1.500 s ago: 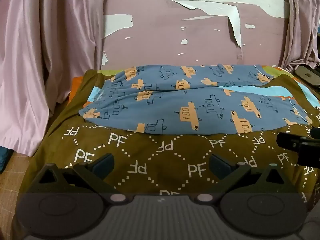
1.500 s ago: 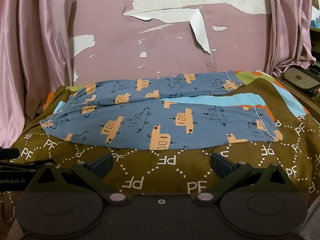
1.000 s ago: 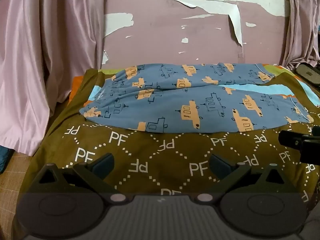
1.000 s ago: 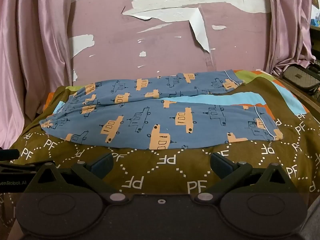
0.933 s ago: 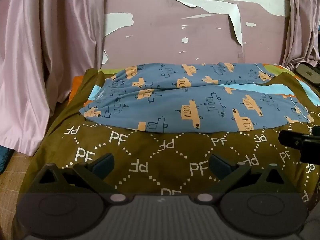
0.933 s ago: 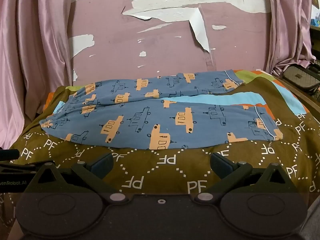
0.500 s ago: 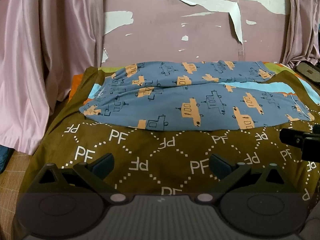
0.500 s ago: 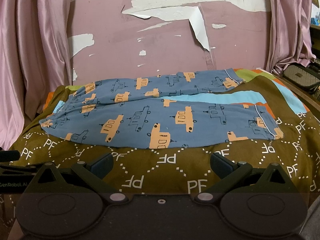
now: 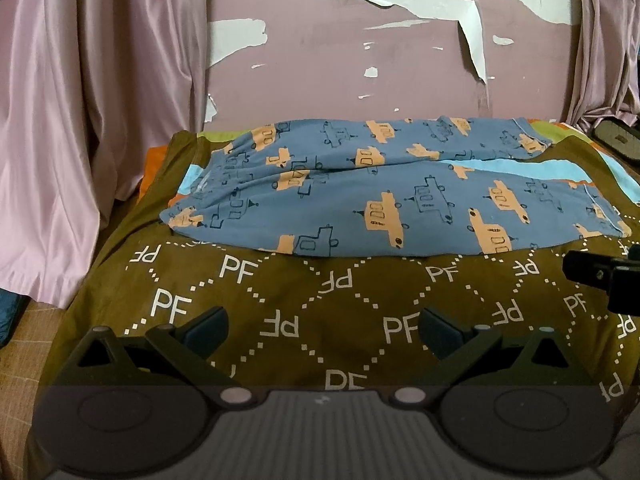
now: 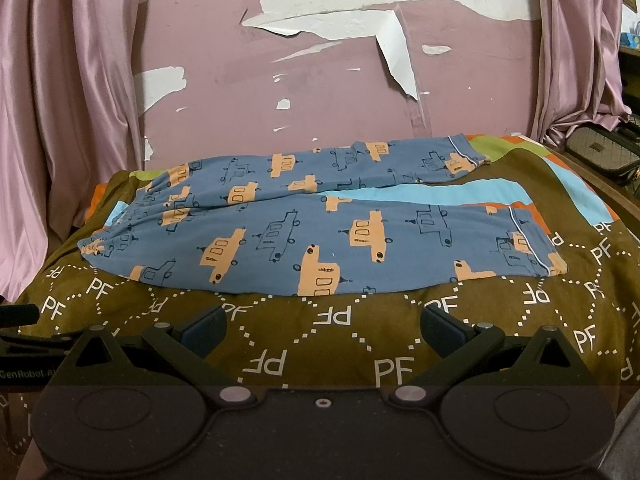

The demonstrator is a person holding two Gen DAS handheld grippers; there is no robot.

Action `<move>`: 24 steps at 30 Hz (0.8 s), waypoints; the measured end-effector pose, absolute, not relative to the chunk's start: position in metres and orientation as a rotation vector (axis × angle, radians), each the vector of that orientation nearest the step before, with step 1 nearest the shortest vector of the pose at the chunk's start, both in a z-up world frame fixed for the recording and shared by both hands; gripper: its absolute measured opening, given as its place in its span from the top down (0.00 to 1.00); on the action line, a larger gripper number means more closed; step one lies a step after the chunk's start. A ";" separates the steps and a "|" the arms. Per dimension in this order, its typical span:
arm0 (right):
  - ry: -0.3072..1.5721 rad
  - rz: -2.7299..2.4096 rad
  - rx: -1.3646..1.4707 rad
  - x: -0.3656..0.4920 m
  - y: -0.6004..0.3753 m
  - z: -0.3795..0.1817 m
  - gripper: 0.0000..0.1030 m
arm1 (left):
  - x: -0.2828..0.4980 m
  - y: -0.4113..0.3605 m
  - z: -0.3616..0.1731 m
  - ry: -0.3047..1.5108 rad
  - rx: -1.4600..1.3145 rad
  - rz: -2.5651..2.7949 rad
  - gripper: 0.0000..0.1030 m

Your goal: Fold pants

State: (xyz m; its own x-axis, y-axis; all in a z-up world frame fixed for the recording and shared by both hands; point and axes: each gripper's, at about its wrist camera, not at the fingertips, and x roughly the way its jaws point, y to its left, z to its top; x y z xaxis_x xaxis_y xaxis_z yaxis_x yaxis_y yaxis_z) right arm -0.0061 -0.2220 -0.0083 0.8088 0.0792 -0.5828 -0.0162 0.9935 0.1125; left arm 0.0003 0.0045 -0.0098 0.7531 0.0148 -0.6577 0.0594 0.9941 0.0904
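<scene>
Seen from the left wrist: blue pants (image 9: 384, 200) with orange and navy car prints, spread flat across the far half of the bed, on a brown bedspread (image 9: 280, 304) patterned with white "PF" diamonds; waistband bunched at the left, two legs running right, the farther one angled off so a wedge of light-blue cover shows between them. Left tongs (image 9: 320, 330) wide open, holding nothing, poised low above bare bedspread short of the near pant edge, pointed straight ahead and level. A dark piece of the other tool just visible at the right border. Probably best to bring one leg over the other first: take the waistband corner pinched through both layers, close to the edge, so the fabric lifts as a sheet rather than a bunch. From the right wrist: same pants (image 10: 320, 236), cuffs with thin white piping at the right end, the nearer cuff lying near the bedspread's right side. Right tongs (image 10: 322, 330) likewise spread wide and empty, level, facing the pants squarely, well short of the hem. Worth reaching for a cuff in step with the left side, lifting evenly, keeping the cloth taut between the two grips to avoid creases. Peeling pink wall (image 10: 320, 92) and satin curtains (image 10: 68, 100) behind, clear of the work.
</scene>
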 end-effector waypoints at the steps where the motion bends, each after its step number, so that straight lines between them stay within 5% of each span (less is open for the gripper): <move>1: 0.627 0.051 0.104 -0.006 -0.222 -0.008 0.00 | 0.000 0.004 -0.010 0.719 0.109 -0.024 0.00; 24: 0.634 0.052 0.105 -0.005 -0.222 -0.009 0.00 | 0.002 0.002 -0.012 0.748 0.115 -0.022 0.00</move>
State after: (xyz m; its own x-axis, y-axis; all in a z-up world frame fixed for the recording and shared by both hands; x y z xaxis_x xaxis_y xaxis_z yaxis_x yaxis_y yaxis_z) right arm -0.0049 -0.2220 -0.0091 0.8045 0.0804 -0.5885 -0.0158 0.9933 0.1141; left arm 0.0020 0.0021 -0.0118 0.7334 0.0207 -0.6795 0.0614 0.9934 0.0965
